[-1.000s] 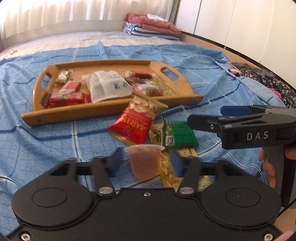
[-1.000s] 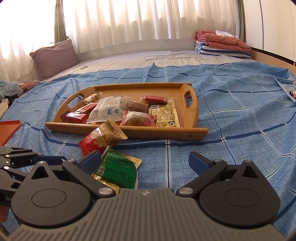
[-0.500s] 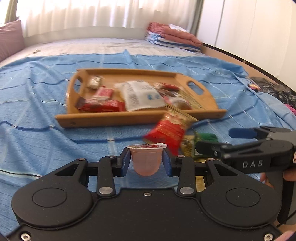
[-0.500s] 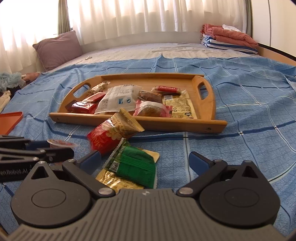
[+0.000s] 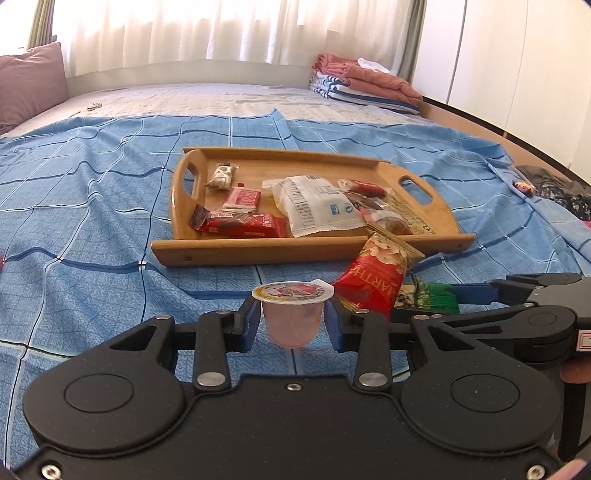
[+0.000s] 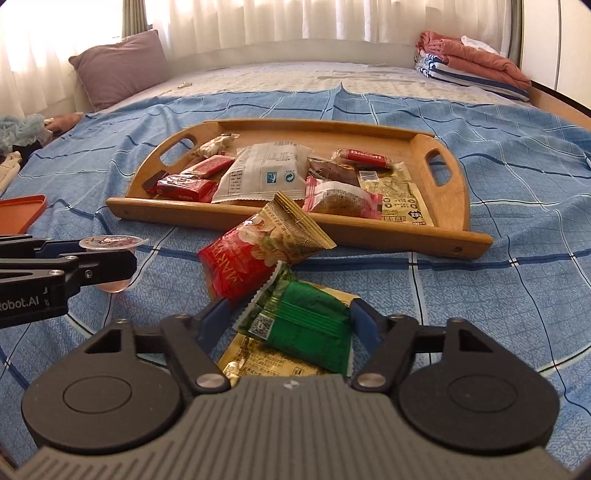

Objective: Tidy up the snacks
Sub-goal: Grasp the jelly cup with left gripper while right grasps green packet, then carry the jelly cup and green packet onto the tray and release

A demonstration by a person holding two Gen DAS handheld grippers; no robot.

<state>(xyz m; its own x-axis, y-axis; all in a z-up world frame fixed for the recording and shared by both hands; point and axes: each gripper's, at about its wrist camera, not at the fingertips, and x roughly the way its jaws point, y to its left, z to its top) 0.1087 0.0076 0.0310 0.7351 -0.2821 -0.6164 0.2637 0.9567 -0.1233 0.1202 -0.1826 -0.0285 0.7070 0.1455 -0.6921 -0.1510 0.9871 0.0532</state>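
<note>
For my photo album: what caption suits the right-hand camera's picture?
Right tool closing around a green snack packet on the blue bedspread, near a wooden tray.

Bright daylight thru sheer curtains (image 5: 229, 29) at back, blown out w/ glare; soft shadows, strong fisheye bending at edges, focus mostly sharp.

place: home bedroom | cues: bed (image 6: 517, 177) (blue checked cover), pillow (image 6: 122, 66), folded laundry (image 6: 476, 59), curtains (image 5: 221, 29)

Bed (image 6: 517, 258) under a blue checked sheet, snacks scattered on it.
A wooden tray (image 6: 369, 230) sits mid-bed; red (image 6: 240, 266), green (image 6: 310, 328) and gold (image 6: 258, 354) packets lie near its front edge; folded blankets (image 6: 476, 62) at a far corner.
</note>
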